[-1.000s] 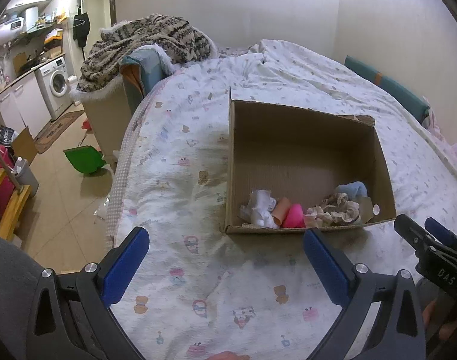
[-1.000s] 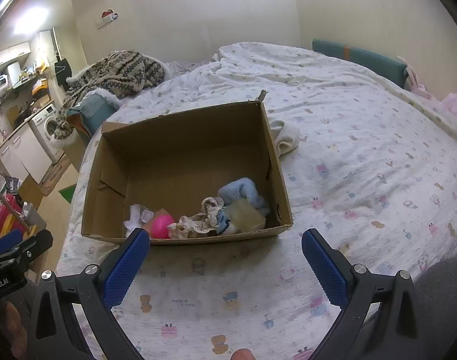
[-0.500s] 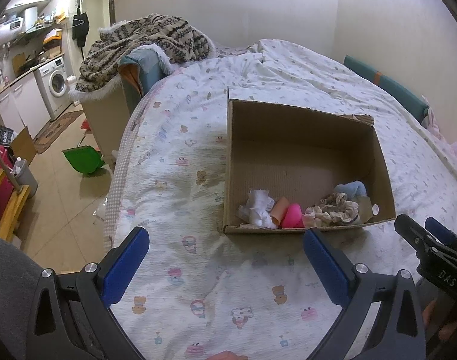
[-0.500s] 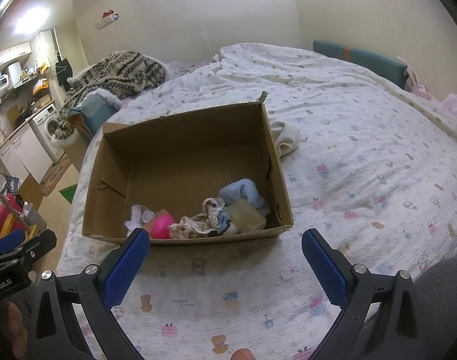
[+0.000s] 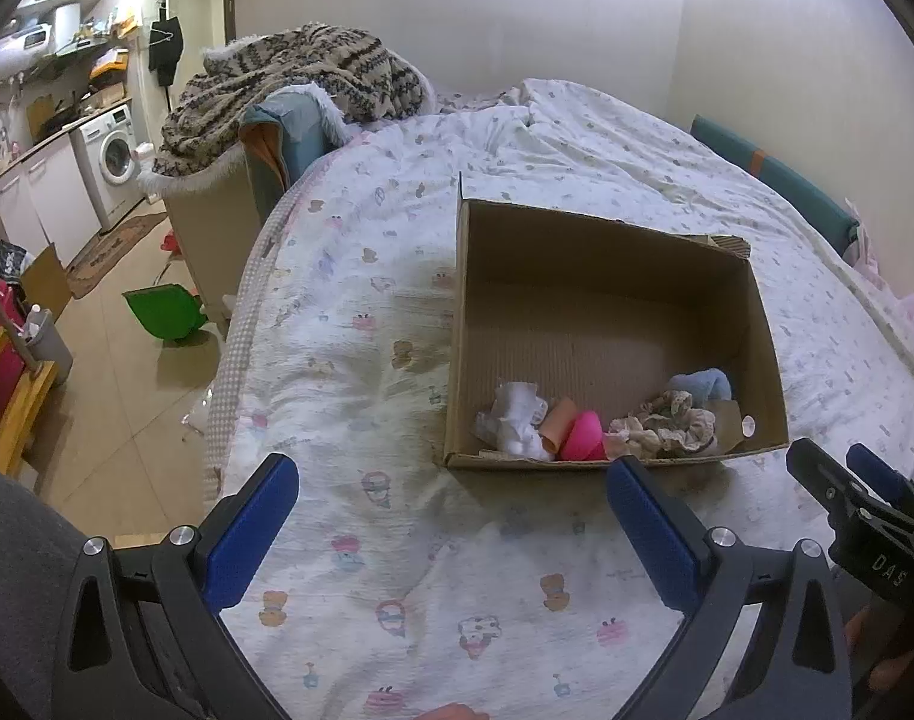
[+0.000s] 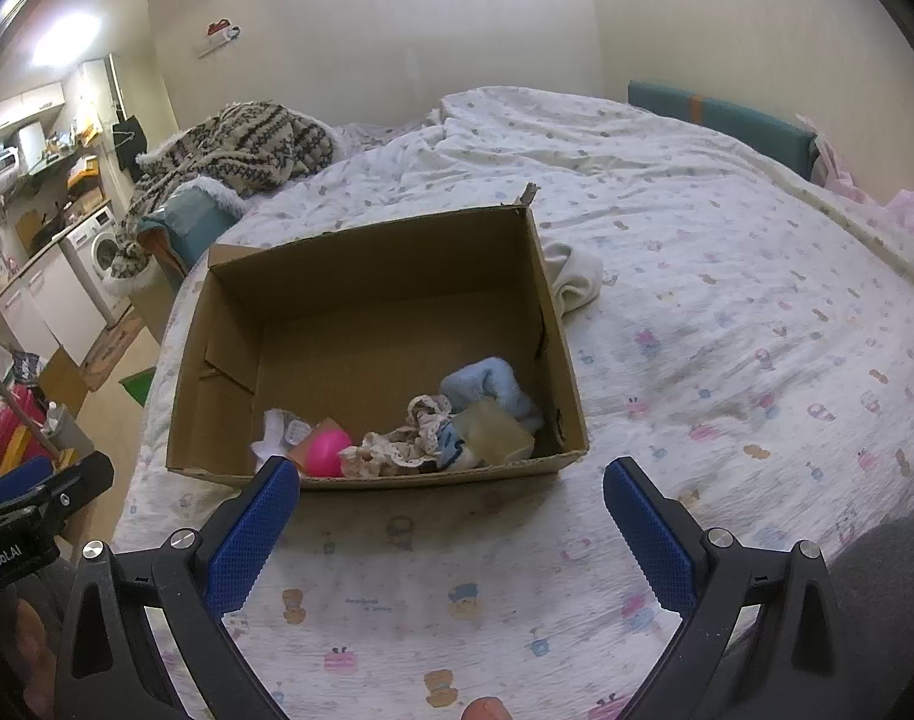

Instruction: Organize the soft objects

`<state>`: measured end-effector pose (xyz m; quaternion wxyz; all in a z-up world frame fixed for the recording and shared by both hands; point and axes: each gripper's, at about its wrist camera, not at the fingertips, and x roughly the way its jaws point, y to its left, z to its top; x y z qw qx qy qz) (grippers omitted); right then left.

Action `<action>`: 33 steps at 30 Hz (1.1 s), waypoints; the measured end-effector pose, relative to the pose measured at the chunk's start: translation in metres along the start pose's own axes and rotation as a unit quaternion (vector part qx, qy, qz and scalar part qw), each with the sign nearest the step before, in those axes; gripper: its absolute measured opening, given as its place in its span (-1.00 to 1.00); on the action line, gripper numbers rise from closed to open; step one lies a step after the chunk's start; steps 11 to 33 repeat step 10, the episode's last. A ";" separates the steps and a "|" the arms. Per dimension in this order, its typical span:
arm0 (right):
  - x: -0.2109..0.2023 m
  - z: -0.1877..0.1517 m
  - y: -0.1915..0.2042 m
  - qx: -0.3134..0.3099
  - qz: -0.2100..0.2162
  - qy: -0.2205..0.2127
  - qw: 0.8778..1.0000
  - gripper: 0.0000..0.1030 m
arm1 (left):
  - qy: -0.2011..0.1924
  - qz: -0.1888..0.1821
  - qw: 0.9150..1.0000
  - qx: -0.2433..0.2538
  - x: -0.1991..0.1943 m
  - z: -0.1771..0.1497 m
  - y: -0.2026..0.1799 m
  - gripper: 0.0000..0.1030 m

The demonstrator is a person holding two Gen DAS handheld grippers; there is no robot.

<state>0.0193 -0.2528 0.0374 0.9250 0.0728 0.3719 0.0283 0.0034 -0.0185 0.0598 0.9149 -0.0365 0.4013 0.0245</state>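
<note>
An open cardboard box (image 5: 763,330) (image 6: 361,258) rests on the bed. Along its near wall lie soft items: a white cloth (image 5: 517,420) (image 6: 271,441), a pink ball (image 5: 583,444) (image 6: 325,450), a lace scrunchie (image 5: 667,426) (image 6: 397,447) and a light blue towel (image 5: 703,384) (image 6: 487,384). A white cloth (image 6: 571,276) lies on the bedsheet just outside the box's right wall. My left gripper (image 5: 451,492) hovers open in front of the box, nothing between its blue pads. My right gripper (image 6: 451,492) also stands open and empty before the box.
The bed's patterned sheet (image 5: 361,324) (image 6: 727,330) spreads around the box. A knitted blanket (image 5: 289,78) (image 6: 235,144) is heaped over a bin at the bed's far left. Floor with a green dustpan (image 5: 163,312) and a washing machine (image 5: 112,156) lies left.
Both views have shifted only slightly; the box and its contents stay put, and both grippers remain open.
</note>
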 end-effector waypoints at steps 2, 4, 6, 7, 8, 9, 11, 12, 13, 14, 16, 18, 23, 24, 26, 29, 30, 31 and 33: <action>0.000 0.000 0.001 0.000 0.000 0.000 1.000 1.00 | 0.000 0.001 1.000 0.000 0.000 0.000 0.000 0.99; 0.000 0.000 0.001 0.000 0.000 0.001 1.000 1.00 | 0.001 -0.001 1.000 -0.001 0.000 0.000 0.000 0.99; 0.000 0.000 0.001 0.000 0.001 0.000 1.000 1.00 | 0.002 -0.001 1.000 -0.003 0.001 0.001 0.000 0.99; 0.000 0.000 0.001 0.000 0.000 -0.001 1.000 1.00 | 0.002 -0.001 1.000 -0.002 0.001 0.001 0.001 0.99; 0.000 0.000 0.001 0.000 0.000 -0.001 1.000 1.00 | 0.001 -0.001 1.000 -0.003 0.001 0.001 0.001 0.99; 0.000 0.000 0.001 0.000 0.001 -0.001 1.000 1.00 | 0.001 0.000 1.000 -0.005 0.001 0.001 0.001 0.99; 0.000 0.000 0.002 0.000 0.001 -0.001 1.000 1.00 | 0.002 0.000 1.000 -0.007 0.002 0.000 0.001 0.99; 0.000 0.000 0.002 0.000 0.001 -0.001 1.000 1.00 | 0.002 0.000 1.000 -0.007 0.002 0.000 0.001 0.99; 0.000 0.000 0.002 0.000 0.001 -0.001 1.000 1.00 | 0.002 0.000 1.000 -0.007 0.002 0.000 0.001 0.99; 0.000 0.000 0.002 0.000 0.001 -0.001 1.000 1.00 | 0.002 0.000 1.000 -0.007 0.002 0.000 0.001 0.99; 0.000 0.000 0.002 0.000 0.001 -0.001 1.000 1.00 | 0.002 0.000 1.000 -0.007 0.002 0.000 0.001 0.99; 0.000 0.000 0.002 0.000 0.001 -0.001 1.000 1.00 | 0.002 0.000 1.000 -0.007 0.002 0.000 0.001 0.99; 0.000 0.000 0.002 0.000 0.001 -0.001 1.000 1.00 | 0.002 0.000 1.000 -0.007 0.002 0.000 0.001 0.99; 0.000 0.000 0.002 0.000 0.001 -0.001 1.000 1.00 | 0.002 0.000 1.000 -0.007 0.002 0.000 0.001 0.99; 0.000 0.000 0.002 0.000 0.001 -0.001 1.000 1.00 | 0.002 0.000 1.000 -0.007 0.002 0.000 0.001 0.99; 0.000 0.000 0.002 0.000 0.001 -0.001 1.000 1.00 | 0.002 0.000 1.000 -0.007 0.002 0.000 0.001 0.99; 0.000 0.000 0.002 0.000 0.001 -0.001 1.000 1.00 | 0.002 0.000 1.000 -0.007 0.002 0.000 0.001 0.99; 0.000 0.000 0.002 0.000 0.001 -0.001 1.000 1.00 | 0.002 0.000 1.000 -0.007 0.002 0.000 0.001 0.99; 0.000 0.000 0.002 0.000 0.001 -0.001 1.000 1.00 | 0.002 0.000 1.000 -0.007 0.002 0.000 0.001 0.99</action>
